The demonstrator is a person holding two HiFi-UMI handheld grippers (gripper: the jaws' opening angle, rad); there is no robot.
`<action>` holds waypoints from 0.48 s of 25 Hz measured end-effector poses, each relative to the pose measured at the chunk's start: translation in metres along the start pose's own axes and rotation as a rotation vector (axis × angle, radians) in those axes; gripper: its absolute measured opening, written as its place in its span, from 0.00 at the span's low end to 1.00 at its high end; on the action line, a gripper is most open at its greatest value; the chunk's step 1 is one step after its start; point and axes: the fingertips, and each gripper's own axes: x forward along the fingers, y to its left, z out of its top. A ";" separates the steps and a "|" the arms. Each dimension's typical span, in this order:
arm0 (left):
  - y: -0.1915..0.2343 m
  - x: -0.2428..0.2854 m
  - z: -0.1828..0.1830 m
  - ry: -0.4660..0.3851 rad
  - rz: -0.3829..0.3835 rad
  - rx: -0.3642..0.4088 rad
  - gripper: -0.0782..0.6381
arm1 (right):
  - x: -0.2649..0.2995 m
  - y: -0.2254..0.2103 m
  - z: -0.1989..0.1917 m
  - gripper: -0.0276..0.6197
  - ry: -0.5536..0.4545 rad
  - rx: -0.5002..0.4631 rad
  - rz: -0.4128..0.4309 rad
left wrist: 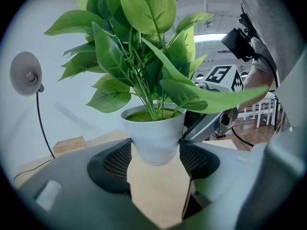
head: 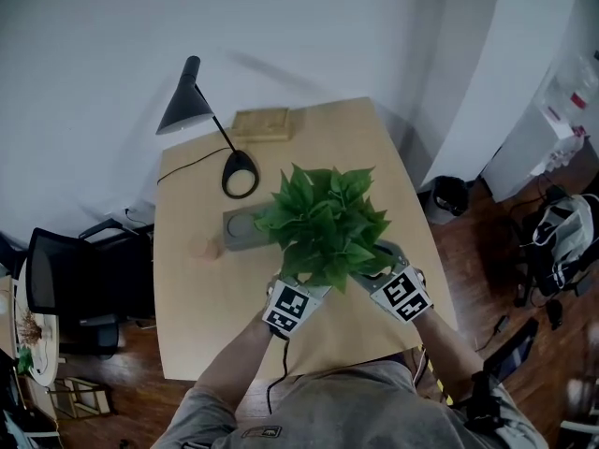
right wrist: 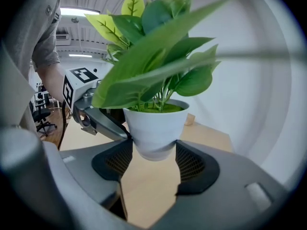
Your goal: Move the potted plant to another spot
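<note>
potted plant (head: 327,221) carried above a wooden table (head: 187,288), lower centre of the head view, close to the table's near edge. the left gripper (left wrist: 154,158) and the right gripper (right wrist: 154,160) both stand wide and are clamped on the white pot (right wrist: 155,127). their dark meshed pads (left wrist: 116,163) press its lower, narrower part from either side. bare tabletop shows under the rounded base, so the pot appears to be lifted clear.

handling: the two hands share one load, so they should probably travel together, level and at a constant spacing, with the pot upright. a twist of either wrist could lever the smooth wall out of the other pair of pads. a bare patch of table would suit the set-down, away from the desk lamp (head: 201,110) and the grey tray (head: 243,229) at upper left. the base should sit flat before the jaws part.

materials: the pot is round, tapered and matte white, with a green moss-like fill at the rim. the leaves (left wrist: 144,6) are broad, pointed, glossy and possibly artificial. the table is pale wood. the lamp has a black cone shade, a thin stem and a round foot.
</note>
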 end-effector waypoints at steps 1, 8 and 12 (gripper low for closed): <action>0.000 0.001 -0.001 0.002 0.002 -0.001 0.54 | 0.001 -0.001 -0.001 0.48 0.002 -0.001 0.003; 0.006 0.028 -0.012 0.036 0.051 -0.030 0.54 | 0.014 -0.023 -0.019 0.48 0.028 -0.015 0.061; 0.019 0.080 -0.026 0.077 0.080 -0.076 0.54 | 0.033 -0.069 -0.045 0.48 0.057 -0.017 0.110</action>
